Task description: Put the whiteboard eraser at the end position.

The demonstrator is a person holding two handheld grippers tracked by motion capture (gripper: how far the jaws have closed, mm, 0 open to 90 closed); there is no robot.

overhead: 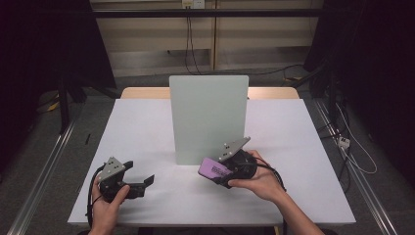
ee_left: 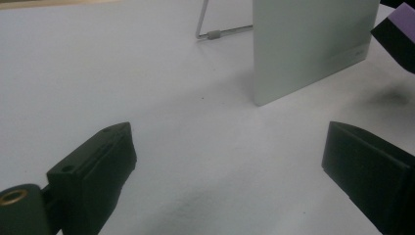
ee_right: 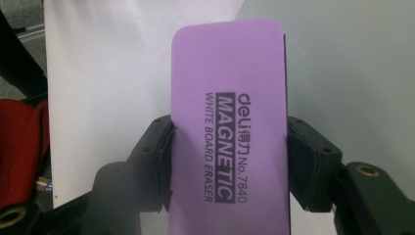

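The right gripper (ee_right: 228, 161) has its two black jaws clamped on the long sides of a purple eraser (ee_right: 227, 122), one pad on each edge. The eraser runs out well past the fingertips, its printed face turned to that gripper's camera, with black lettering along its length. In the high view the same right gripper (overhead: 221, 172) sits in the person's right hand (overhead: 259, 178) just above the table (overhead: 303, 147), and the eraser (overhead: 213, 169) points out of the jaws toward the lower edge of the whiteboard (overhead: 208, 117), close to it; whether it touches the board I cannot tell.

The whiteboard stands upright on the table, beyond the eraser's free end. In the left gripper view its near corner (ee_left: 303, 54) lies ahead of the fingertips and to their right, with a thin metal stand leg (ee_left: 215, 33) behind it.

The left gripper (overhead: 142, 182) rests low over the table in the left hand (overhead: 105, 200), its jaws wide apart with bare tabletop between them, well apart from the board.
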